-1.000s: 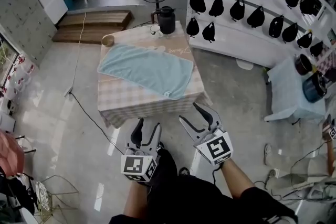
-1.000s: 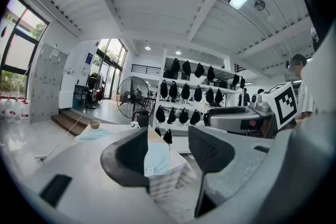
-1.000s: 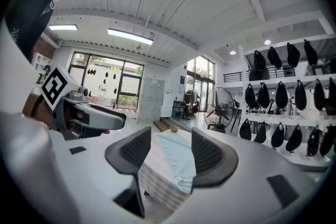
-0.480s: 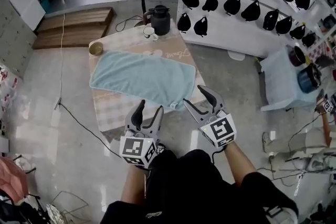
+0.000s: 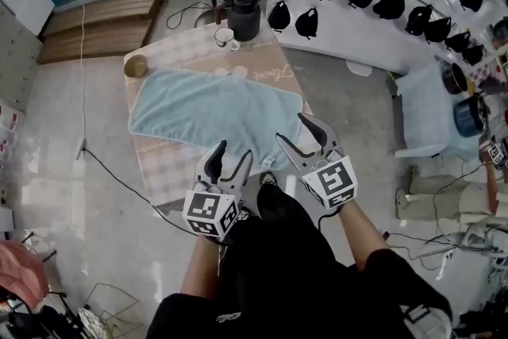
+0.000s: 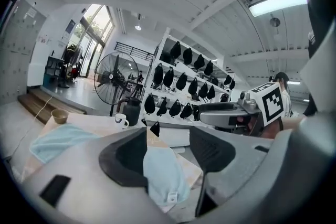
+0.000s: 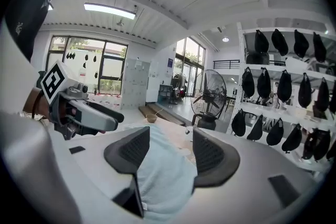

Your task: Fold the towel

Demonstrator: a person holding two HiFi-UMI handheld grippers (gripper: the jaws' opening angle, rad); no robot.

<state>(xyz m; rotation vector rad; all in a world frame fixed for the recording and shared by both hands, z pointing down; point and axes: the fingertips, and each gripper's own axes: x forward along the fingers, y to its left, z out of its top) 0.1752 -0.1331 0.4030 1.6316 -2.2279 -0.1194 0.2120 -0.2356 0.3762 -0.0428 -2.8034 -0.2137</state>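
- Towel (image 5: 214, 111): pale blue, spread flat and unfolded across the table (image 5: 163, 163), which wears a checked cloth. Its near right corner, with a small white label (image 6: 170, 198), hangs just over the table's near edge.
- Bowl (image 5: 136, 66): stands on the table at the towel's far left corner, just beside it. What is in it cannot be made out.
- White cup (image 5: 223, 37): upright on the far side of the table, clear of the towel. Its inside is not visible.
- Dark jug (image 5: 243, 15): stands just beside the cup at the table's far edge, lid on.
- Left gripper (image 5: 234, 151): held low in front of the person, pointing at the table's near edge and tipped slightly down. Its jaws are spread wide and have just been opening. In the left gripper view the towel's near corner shows through the gap, but the pads do not touch it.
- Right gripper (image 5: 290, 127): beside the left one and a little further forward, its tips over the towel's near right corner, also tipped slightly down. Its jaws stand wide apart and have just been opening. The towel lies beyond them, ungripped.
- Both forearms reach forward side by side, with the marker cubes facing up.
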